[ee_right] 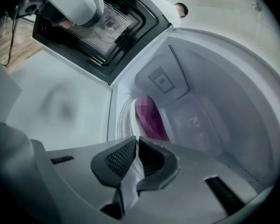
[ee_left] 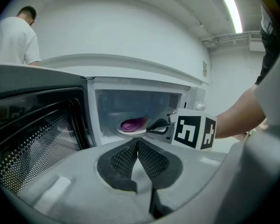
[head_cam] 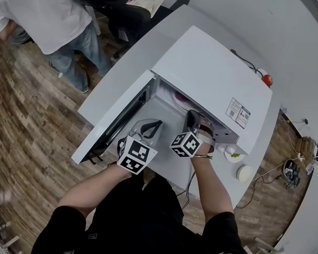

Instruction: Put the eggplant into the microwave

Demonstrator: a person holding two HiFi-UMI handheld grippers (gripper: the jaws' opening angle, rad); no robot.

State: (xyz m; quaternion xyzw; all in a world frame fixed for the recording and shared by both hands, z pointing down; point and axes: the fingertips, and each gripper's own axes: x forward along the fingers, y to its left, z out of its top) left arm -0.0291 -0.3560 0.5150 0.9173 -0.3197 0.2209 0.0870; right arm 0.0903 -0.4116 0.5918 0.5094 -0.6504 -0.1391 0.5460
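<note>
Wood-plank floor (head_cam: 26, 110) surrounds a white table (head_cam: 130, 54) that carries a white microwave (head_cam: 214, 73), seen from steeply above. Its door (head_cam: 114, 121) hangs wide open, off to the outer side of the left gripper's fingers. A person (head_cam: 45, 12) in a white shirt and jeans stands on the floor well beyond the table. The left gripper (ee_left: 137, 142) hovers in front of the open cavity with its two dark, ridged fingers pressed together on nothing. Straight ahead of those fingers, deep inside the microwave, the purple eggplant (ee_left: 134, 123) lies on a pale round plate (ee_left: 130, 130). The right gripper (ee_right: 136, 142) reaches into the mouth of the cavity, and its fingers are likewise closed against each other, holding nothing. The eggplant lies just past the right fingertips, apart from them, on the plate's near half. From the left gripper's side, the right gripper's marker cube (ee_left: 192, 131) sits at the cavity opening, its fingers pointing toward the eggplant.
</note>
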